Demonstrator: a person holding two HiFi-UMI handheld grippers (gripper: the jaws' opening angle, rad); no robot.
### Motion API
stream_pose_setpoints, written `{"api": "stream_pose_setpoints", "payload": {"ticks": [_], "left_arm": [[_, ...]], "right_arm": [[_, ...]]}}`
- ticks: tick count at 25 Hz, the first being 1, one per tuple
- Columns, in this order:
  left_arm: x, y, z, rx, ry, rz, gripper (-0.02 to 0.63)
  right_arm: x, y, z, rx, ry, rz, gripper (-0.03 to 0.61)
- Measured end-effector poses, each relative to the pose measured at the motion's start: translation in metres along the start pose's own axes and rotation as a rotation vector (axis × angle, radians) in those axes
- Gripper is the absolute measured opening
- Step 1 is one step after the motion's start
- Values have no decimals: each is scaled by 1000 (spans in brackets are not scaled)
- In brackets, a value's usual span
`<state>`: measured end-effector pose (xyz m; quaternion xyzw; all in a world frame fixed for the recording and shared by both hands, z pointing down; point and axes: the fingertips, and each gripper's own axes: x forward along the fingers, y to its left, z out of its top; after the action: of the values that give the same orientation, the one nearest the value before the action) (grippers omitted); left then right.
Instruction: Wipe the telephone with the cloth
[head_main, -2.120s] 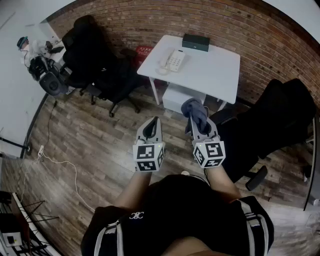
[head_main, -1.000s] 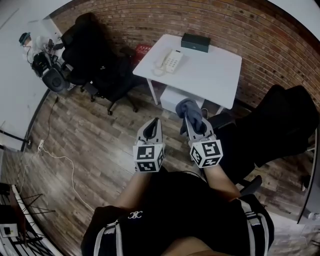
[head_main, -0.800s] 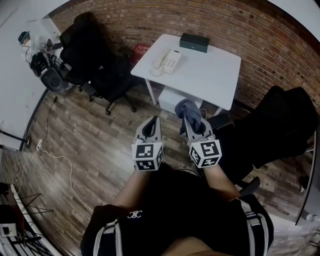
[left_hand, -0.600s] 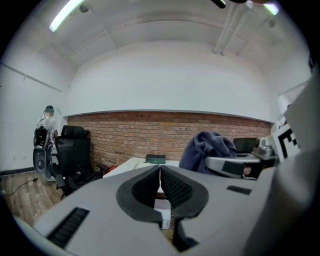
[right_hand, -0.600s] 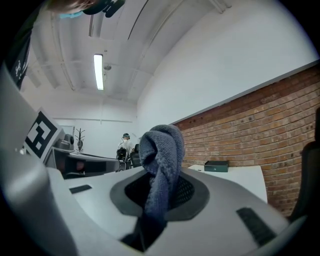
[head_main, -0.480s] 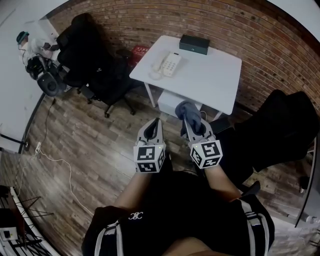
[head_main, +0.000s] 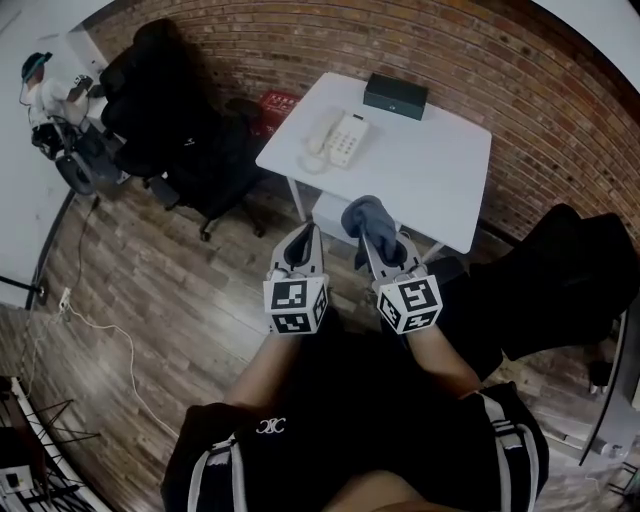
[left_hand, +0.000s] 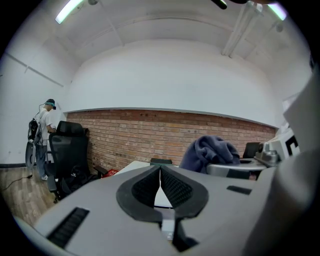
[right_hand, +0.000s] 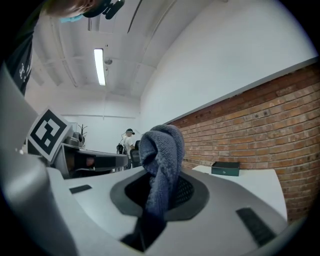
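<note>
the right hand-held gripper pinches the blue-grey cloth, bunched upward, ready for wiping i'd guess. the left hand-held gripper is pressed together, empty. the telephone sits on the white surface, well apart from both. no readable writing, only square markers.

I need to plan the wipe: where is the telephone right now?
In the head view the white corded telephone sits at the left of the white table, near the dark green box.
</note>
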<state>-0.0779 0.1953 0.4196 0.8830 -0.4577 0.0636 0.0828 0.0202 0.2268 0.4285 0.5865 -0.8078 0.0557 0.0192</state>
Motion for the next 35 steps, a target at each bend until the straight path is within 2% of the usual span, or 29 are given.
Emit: {"api": "stream_pose_setpoints", "payload": {"ticks": [5,14,23,29,35], "left_arm": [[45,28,30,10,-27,-18,5],[120,73,43,-18,-3,-39,5],[187,126,48,-23,40,-74,5],[217,138,41,-73,76,-97,5],[232,144,26,-89,126,-102,5]], "right_arm": [[45,-19,20,-28,-14,-30,40],[125,-63,27,-26,21,-65,40],[202,-88,25,-25,60,-111,40],[218,-114,17,-15,98,-173,40],[233,-140,9,-4,134,-212,40]]}}
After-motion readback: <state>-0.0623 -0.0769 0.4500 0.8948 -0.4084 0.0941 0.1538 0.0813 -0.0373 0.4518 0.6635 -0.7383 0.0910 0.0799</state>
